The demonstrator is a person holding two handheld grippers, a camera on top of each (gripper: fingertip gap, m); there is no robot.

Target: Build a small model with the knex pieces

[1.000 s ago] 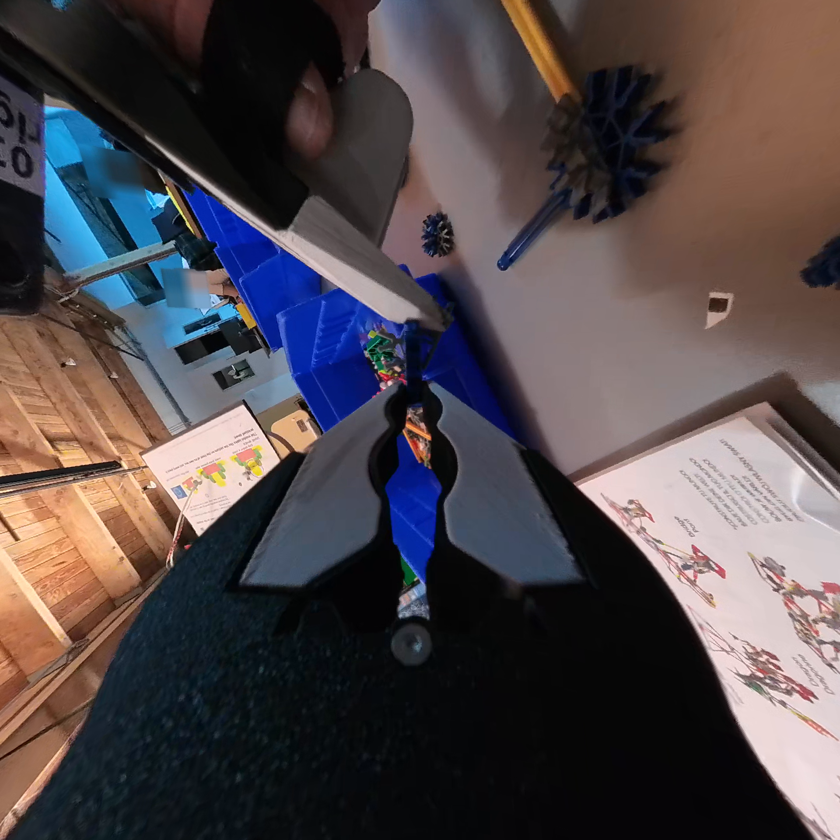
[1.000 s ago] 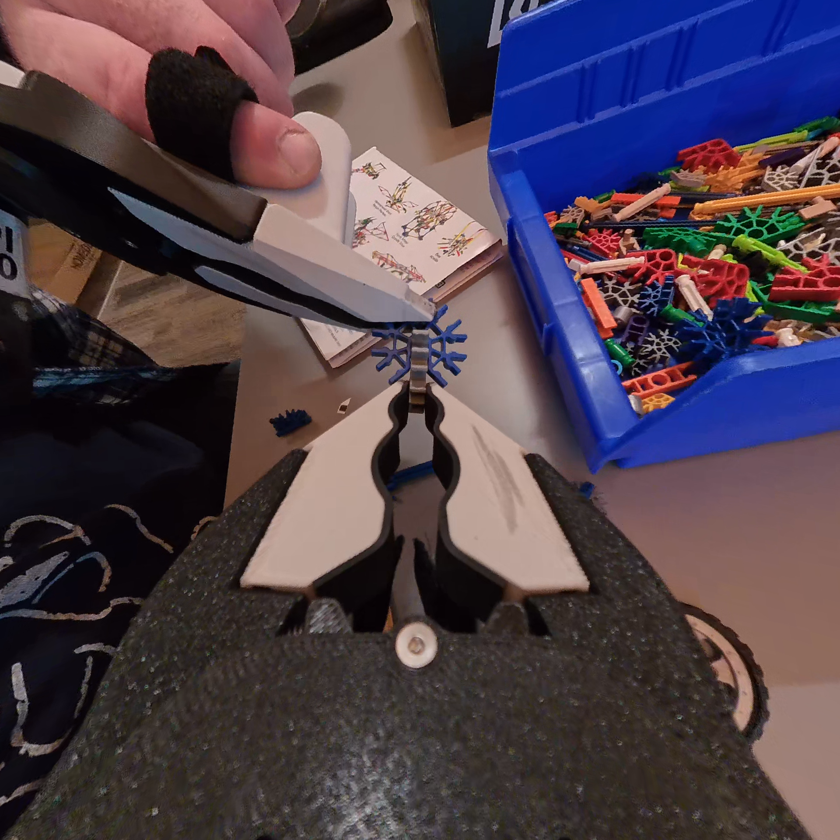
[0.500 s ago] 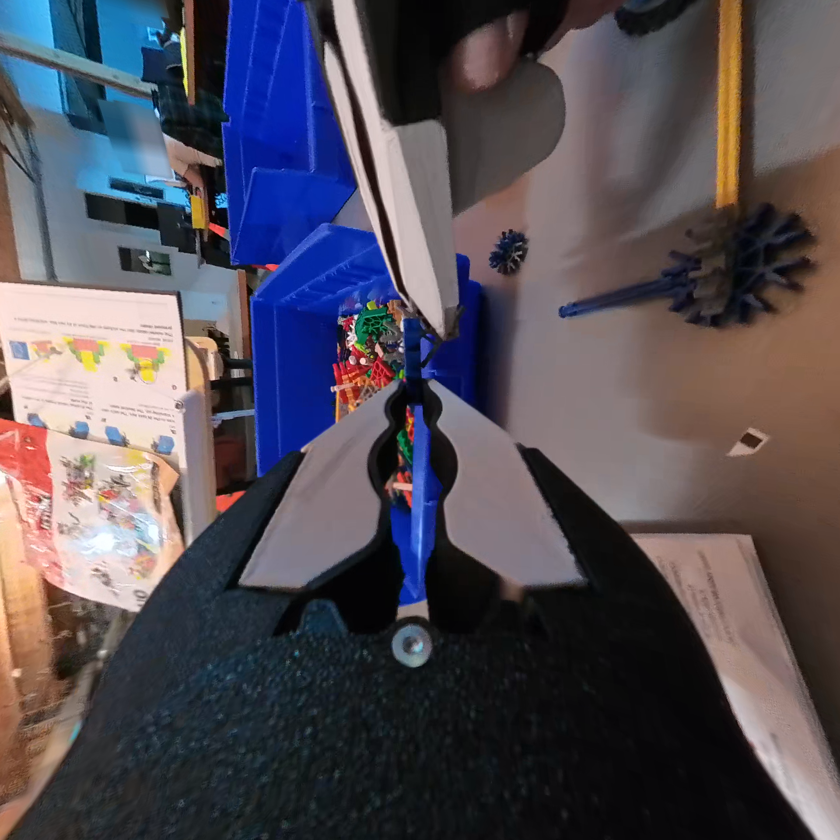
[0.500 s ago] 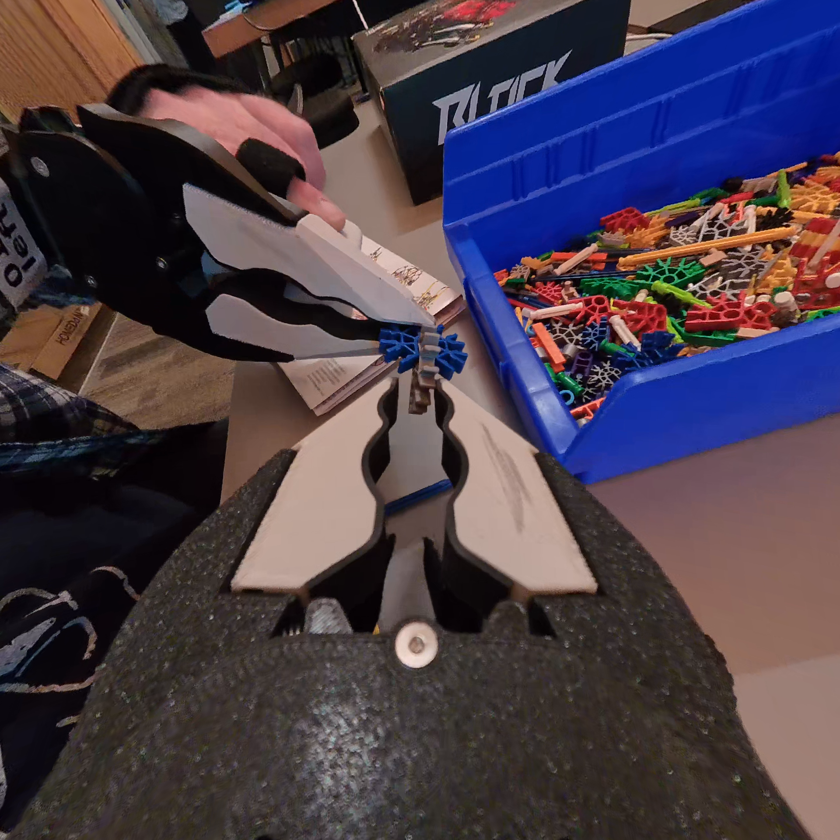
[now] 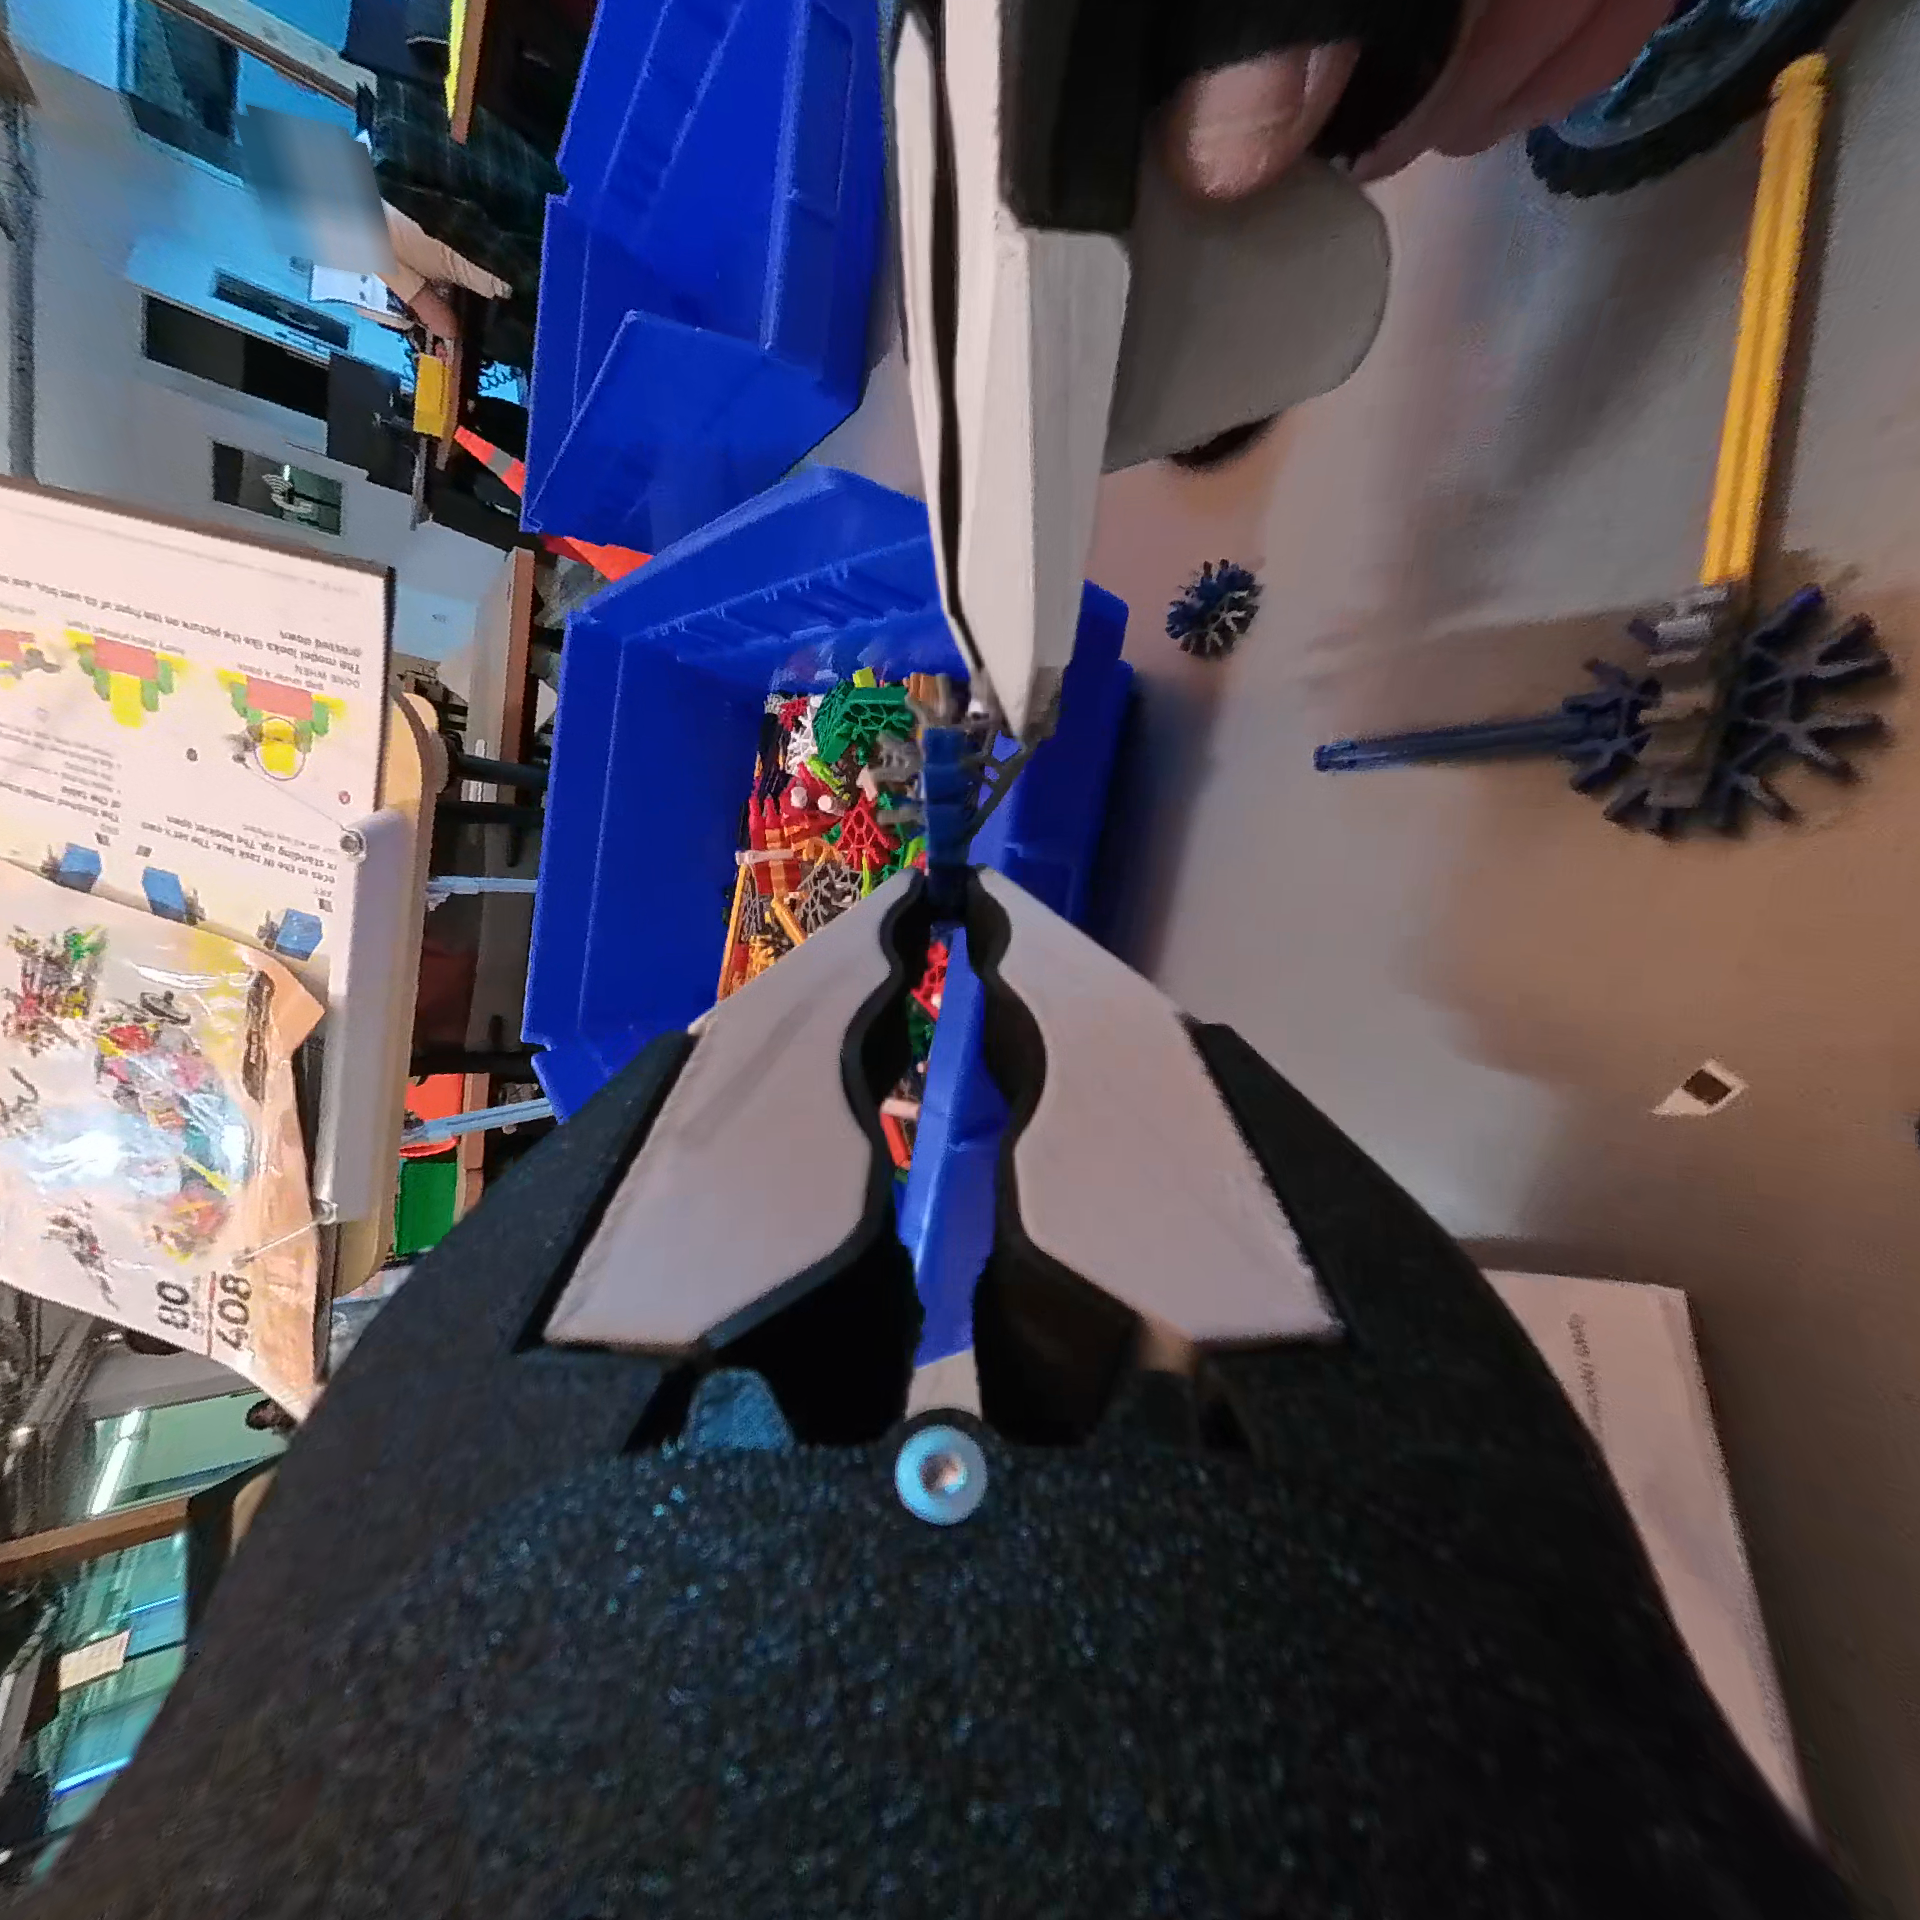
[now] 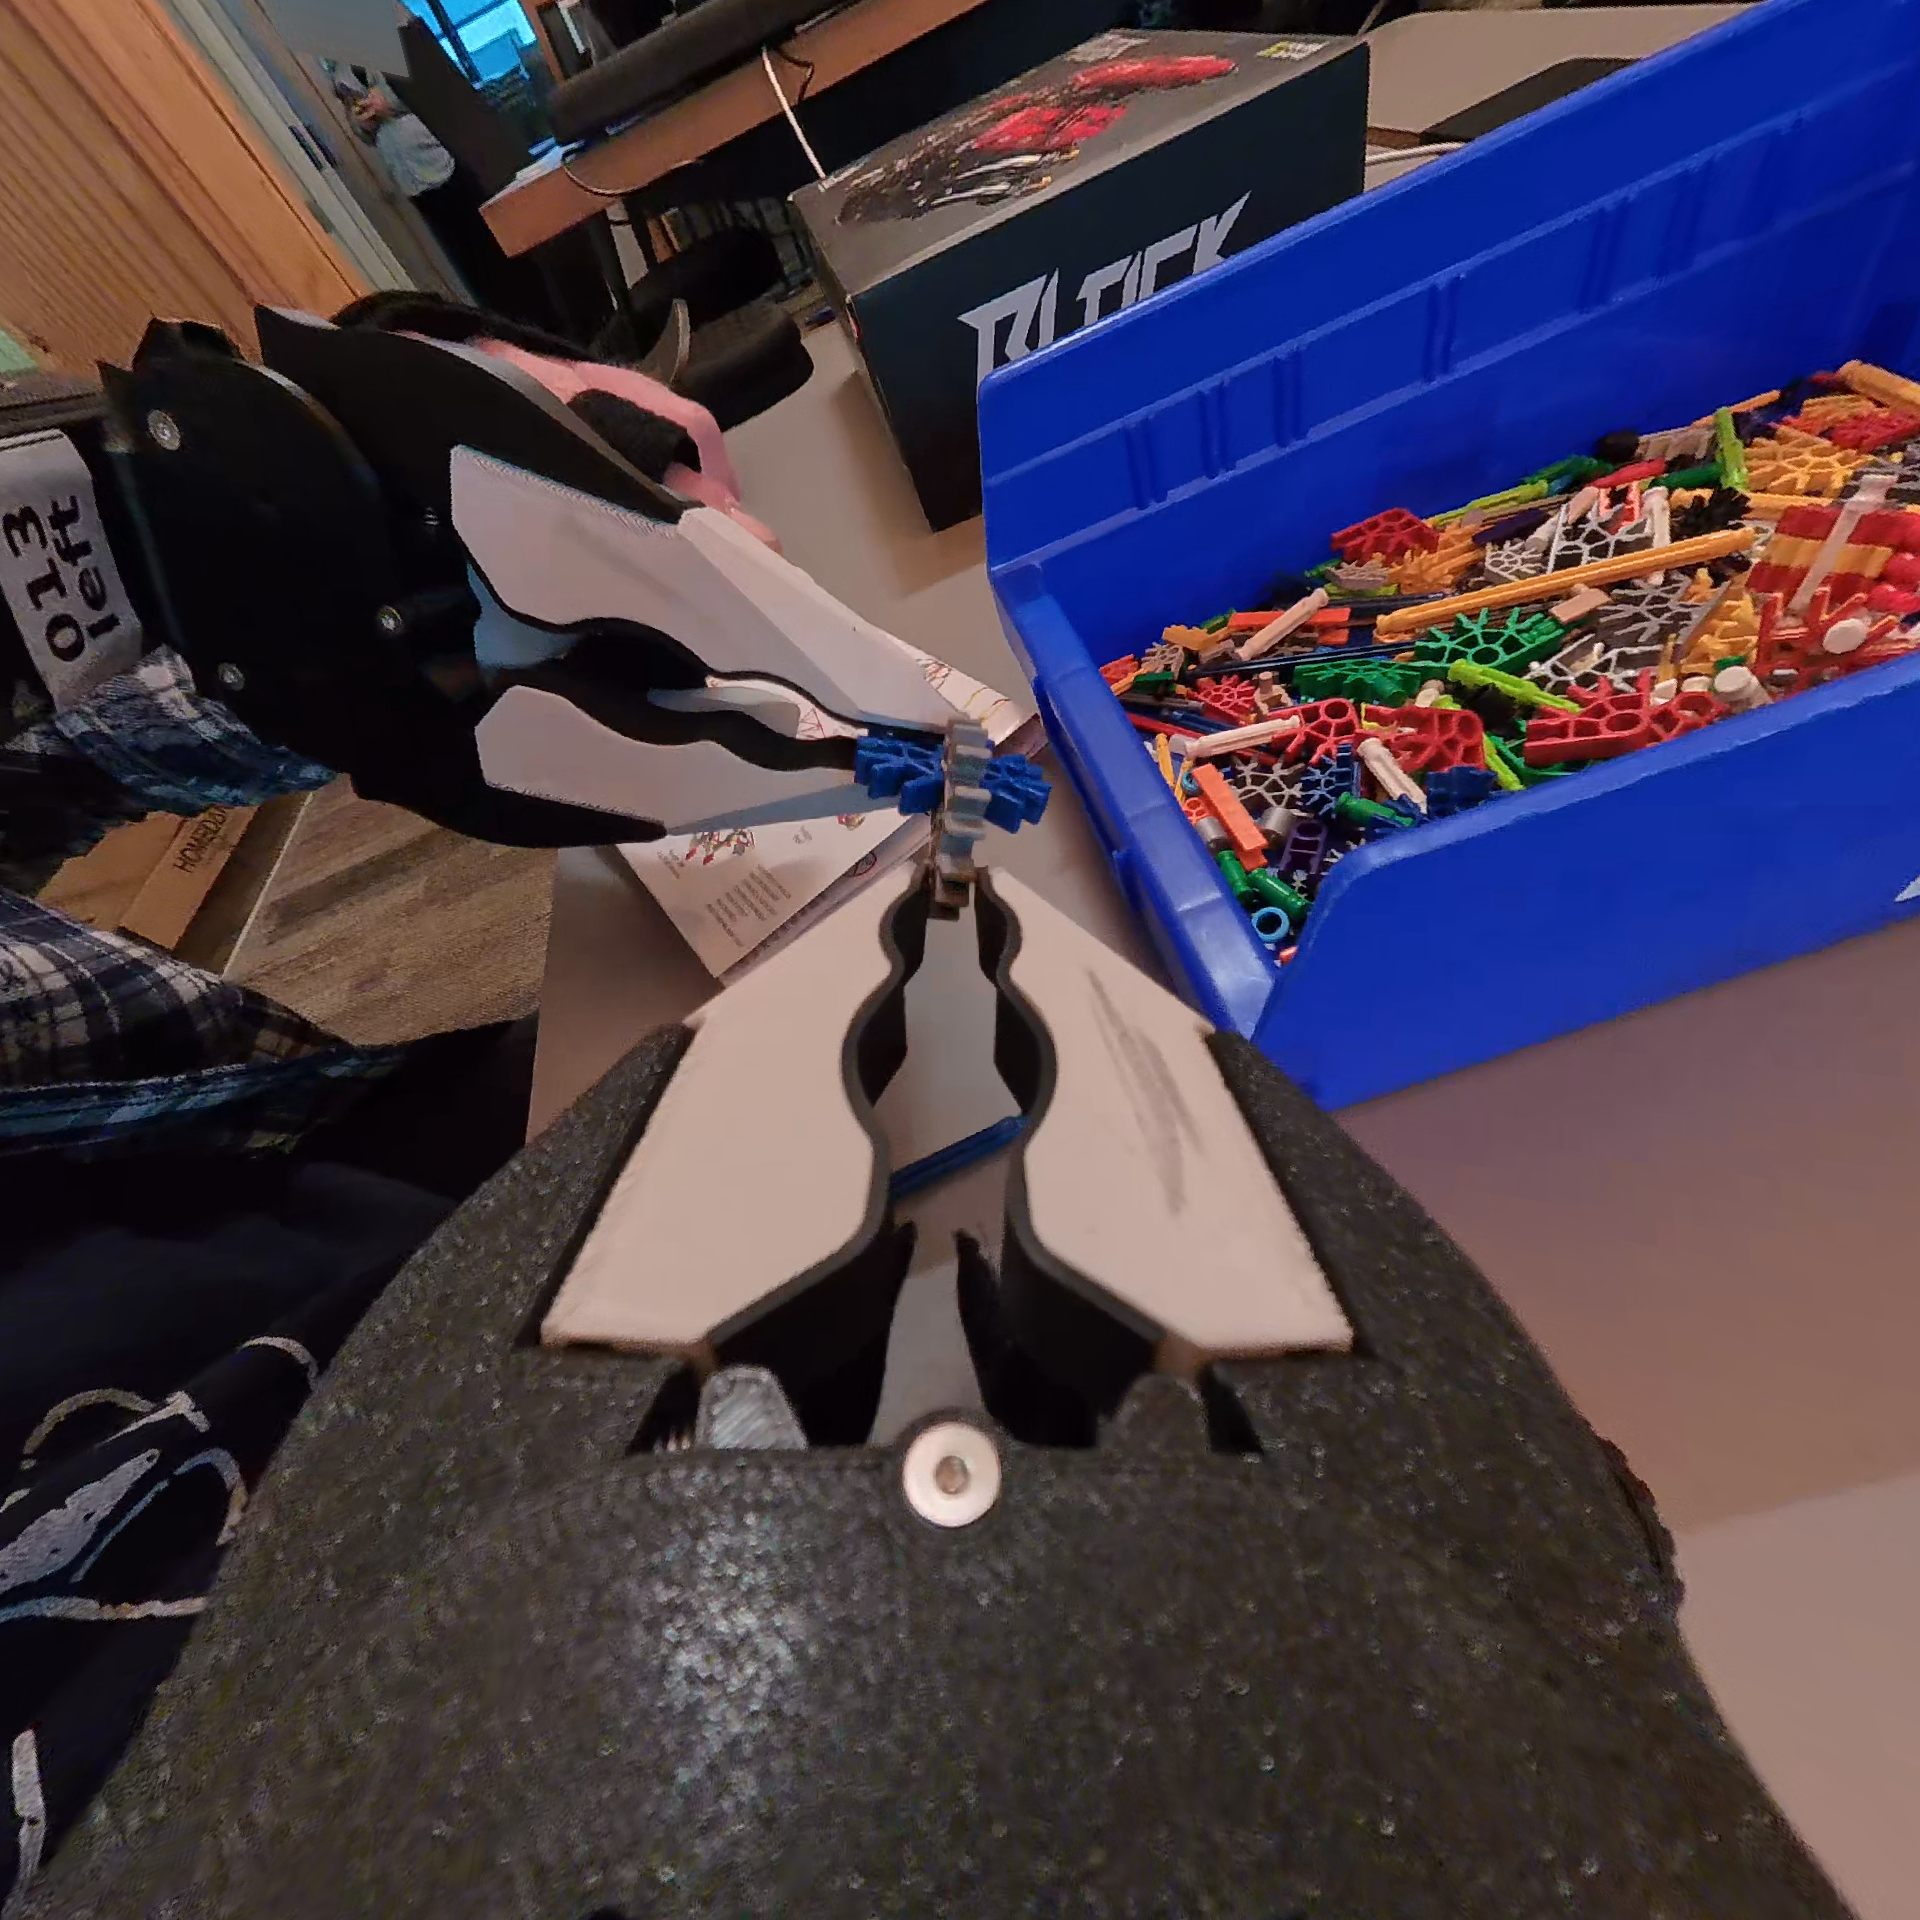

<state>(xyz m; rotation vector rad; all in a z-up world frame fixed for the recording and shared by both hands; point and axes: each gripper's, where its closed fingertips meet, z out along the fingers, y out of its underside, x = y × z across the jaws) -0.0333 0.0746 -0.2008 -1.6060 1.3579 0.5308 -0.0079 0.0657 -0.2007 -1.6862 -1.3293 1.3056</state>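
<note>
A small joined piece, a blue snowflake connector (image 6: 1013,792) slotted with a grey connector (image 6: 964,774), hangs in the air between both grippers. My left gripper (image 5: 945,883) is shut on the blue connector (image 5: 943,800), seen edge-on. It also shows in the right wrist view (image 6: 854,764), coming in from the left with a hand behind it. My right gripper (image 6: 948,883) is shut on the lower edge of the grey connector. In the left wrist view the right gripper (image 5: 1013,712) reaches down from the top to the same piece.
A blue bin (image 6: 1455,260) of several coloured building parts stands to the right, also in the left wrist view (image 5: 623,935). On the table lie a yellow-rod, blue-connector assembly (image 5: 1714,727), a small blue connector (image 5: 1214,621), a blue rod (image 6: 956,1153) and an instruction booklet (image 6: 769,883). A dark box (image 6: 1091,208) stands behind. Less than 4 cm separates the two grippers' tips.
The left gripper has rolled and swung from above the piece to its left side. The joined connectors turned from face-on to edge-on in the right wrist view. Both grippers stayed shut.
</note>
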